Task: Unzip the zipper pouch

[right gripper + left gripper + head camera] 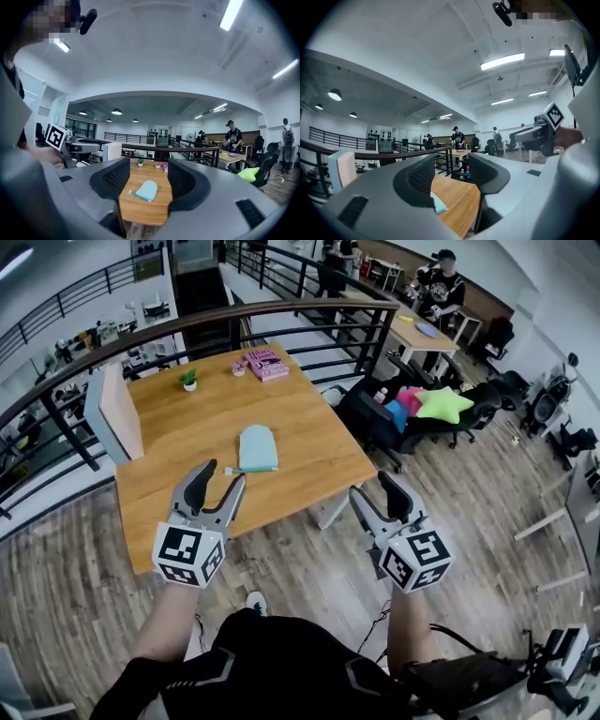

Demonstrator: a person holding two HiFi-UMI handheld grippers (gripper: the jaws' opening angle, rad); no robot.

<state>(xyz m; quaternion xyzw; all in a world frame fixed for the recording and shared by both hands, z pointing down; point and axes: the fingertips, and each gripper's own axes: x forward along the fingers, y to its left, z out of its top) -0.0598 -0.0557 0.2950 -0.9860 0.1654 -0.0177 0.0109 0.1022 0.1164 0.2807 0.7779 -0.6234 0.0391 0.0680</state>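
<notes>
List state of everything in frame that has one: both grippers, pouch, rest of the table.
Left gripper: open, empty, over the table near its front edge, just short of the pouch.
Right gripper: open, empty, held off the table's front corner, over the floor.
Pouch: lying flat on the table, zip looks closed, untouched.
Potted plant: upright, far side of the table.

The left gripper point(223, 476) and right gripper point(372, 486) are grey, with dark ribbed pads point(111, 180) inside the jaws. Each carries a white cube point(187, 554) of black square markers. The person wears a black top point(281, 671), seemingly short-sleeved, with pale trim.
</notes>
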